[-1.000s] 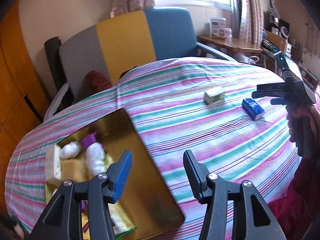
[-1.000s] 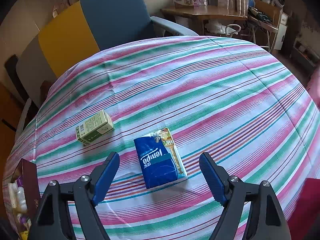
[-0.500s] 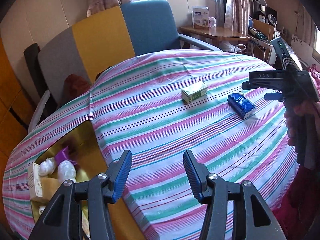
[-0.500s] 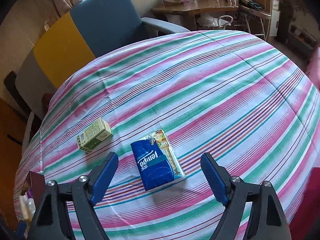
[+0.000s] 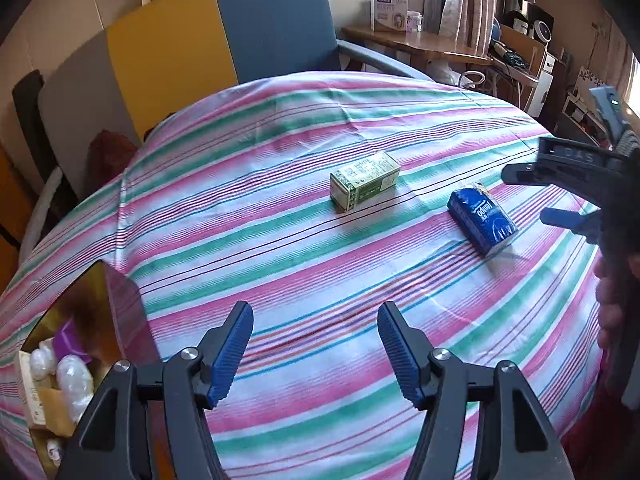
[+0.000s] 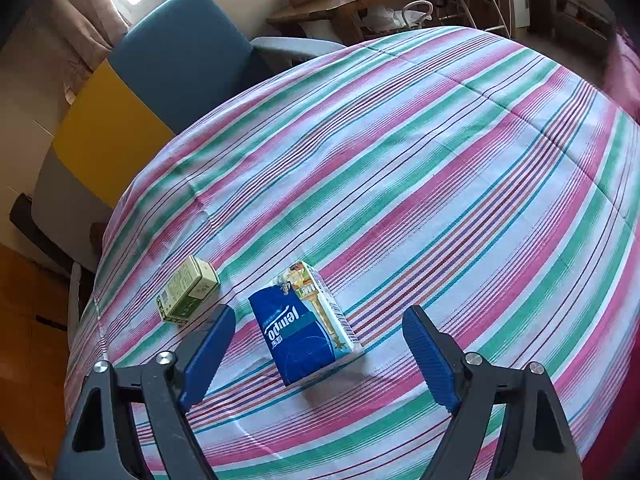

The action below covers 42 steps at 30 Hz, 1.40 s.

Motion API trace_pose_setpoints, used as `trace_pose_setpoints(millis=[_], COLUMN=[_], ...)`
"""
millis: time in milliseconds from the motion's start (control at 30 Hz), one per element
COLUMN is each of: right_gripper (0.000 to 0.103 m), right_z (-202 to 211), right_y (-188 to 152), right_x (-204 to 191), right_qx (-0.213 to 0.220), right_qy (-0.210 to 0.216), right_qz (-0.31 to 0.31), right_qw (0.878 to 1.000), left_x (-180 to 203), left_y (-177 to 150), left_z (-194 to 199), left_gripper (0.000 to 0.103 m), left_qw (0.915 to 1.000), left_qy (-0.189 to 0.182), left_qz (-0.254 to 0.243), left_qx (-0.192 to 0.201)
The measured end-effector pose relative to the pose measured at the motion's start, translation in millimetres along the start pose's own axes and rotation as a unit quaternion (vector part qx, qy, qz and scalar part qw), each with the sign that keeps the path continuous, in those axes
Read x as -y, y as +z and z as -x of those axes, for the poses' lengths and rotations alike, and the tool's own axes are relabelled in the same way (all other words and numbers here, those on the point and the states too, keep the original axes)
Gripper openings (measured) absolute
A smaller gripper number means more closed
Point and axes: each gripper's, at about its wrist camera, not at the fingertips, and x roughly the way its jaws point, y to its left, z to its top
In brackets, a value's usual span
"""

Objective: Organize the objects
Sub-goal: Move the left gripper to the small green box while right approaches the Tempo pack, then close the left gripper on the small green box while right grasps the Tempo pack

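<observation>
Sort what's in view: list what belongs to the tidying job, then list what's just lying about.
Job:
- green box
- blue tissue pack, lined up between the open right claw
- gold box, already partly filled
- left claw, open and empty

Lying about:
- striped tablecloth
- blue chair
- wooden desk

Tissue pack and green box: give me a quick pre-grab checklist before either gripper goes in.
1. Right gripper open: ok.
2. Tissue pack lined up between right jaws, not yet touched: ok.
3. Left gripper open, jaws have just been opening, nothing between them: ok.
4. Green box within left jaws: not ok, still ahead.
5. Box and pack apart: ok.
6. Room left in the gold tin: cannot tell.
</observation>
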Motion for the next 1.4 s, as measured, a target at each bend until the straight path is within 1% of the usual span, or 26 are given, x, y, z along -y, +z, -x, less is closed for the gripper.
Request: trace_pose_setpoints(millis=[67,133,167,233,300,400,533,633,767,867,900,933,967,1000,1033,1100,1133,1200,1233,1300,1400], right_gripper=[0.086,0.087,0.087,0.088,0.089,0.089,0.089,0.089,0.089,0.089,0.089,0.089,0.089,0.089,0.089,0.089,0.088,0.087,0.087,0.087,0.087], right_z=[1.3,1.9,2.0,0.9,-1.6,-4.3,-7.8,-8.6,-10.7,-11.0,-11.3,-12.3,-13.9,-16.6,-20.5,-27.0,-29.0,-35.2,-37.7,-41.5,-46.9], right_y=[0.4,1.3,1.7,2.2,2.0,1.1,0.3,0.5,1.2,1.9,2.2,2.3,2.2,1.6,0.7,-2.1,-3.4,-5.7,-6.7,-9.0,-11.2], right_x=[2.5,5.5,7.2,10.5,11.8,9.5,4.3,4.1,6.2,0.7,-2.6,-5.8,-9.2,-13.1,-17.5,-25.3,-27.5,-32.3,-26.9,-24.3,-26.2], right_qx=[0.001,0.003,0.003,-0.001,-0.007,-0.015,-0.022,-0.024,-0.027,-0.019,-0.015,-0.012,-0.011,-0.012,-0.016,-0.024,-0.025,-0.028,-0.035,-0.045,-0.047], right_qy=[0.008,0.012,0.015,0.022,0.03,0.036,0.04,0.043,0.04,0.022,0.014,0.006,-0.004,-0.013,-0.022,-0.034,-0.039,-0.055,-0.059,-0.066,-0.082], right_qz=[-0.01,-0.02,-0.026,-0.038,-0.046,-0.046,-0.035,-0.034,-0.034,-0.016,-0.006,0.004,0.014,0.026,0.041,0.067,0.077,0.096,0.101,0.107,0.12], right_qw=[1.0,1.0,1.0,0.999,0.998,0.998,0.998,0.998,0.998,0.999,1.0,1.0,1.0,0.999,0.999,0.997,0.996,0.993,0.993,0.991,0.988], left_x=[1.6,3.8,6.5,14.0,23.2,31.5,39.5,40.8,40.6,43.0,44.3,45.1,43.4,41.4,40.9,42.3,41.5,35.2,32.5,25.6,24.0], left_y=[9.5,19.7,26.1,37.2,49.2,65.4,82.2,91.7,99.9,102.1,101.7,100.3,98.7,97.5,94.8,85.7,79.0,62.3,53.2,33.0,0.9], left_z=[-11.0,-18.6,-22.4,-28.3,-38.0,-57.1,-78.7,-98.0,-115.3,-123.7,-127.0,-130.7,-129.5,-128.4,-125.0,-116.8,-110.4,-97.2,-90.3,-70.6,-39.1], left_gripper=[0.067,0.075,0.076,0.079,0.082,0.082,0.082,0.082,0.081,0.076,0.071,0.058,0.05,0.035,0.03,0.03,0.03,0.03,0.03,0.03,0.03], left_qw=[0.9999,0.9997,0.9995,0.9991,0.9974,0.9946,0.991,0.99,0.9906,0.9908,0.9908,0.9907,0.9917,0.9921,0.9929,0.9939,0.9942,0.9959,0.9968,0.9985,0.9996], left_qy=[-0.01,-0.021,-0.025,-0.025,-0.026,-0.025,-0.003,-0.001,-0.008,-0.013,-0.016,-0.023,-0.044,-0.066,-0.066,-0.049,-0.055,-0.057,-0.054,-0.044,-0.026], left_qz=[-0.002,-0.006,-0.011,-0.033,-0.067,-0.101,-0.134,-0.141,-0.135,-0.134,-0.132,-0.131,-0.118,-0.102,-0.093,-0.095,-0.09,-0.067,-0.054,-0.027,-0.008], left_qx=[-0.009,-0.013,-0.011,-0.003,0.0,-0.007,0.0,-0.01,-0.017,-0.017,-0.022,-0.029,-0.026,-0.032,-0.033,-0.028,-0.023,-0.023,-0.024,-0.019,-0.003])
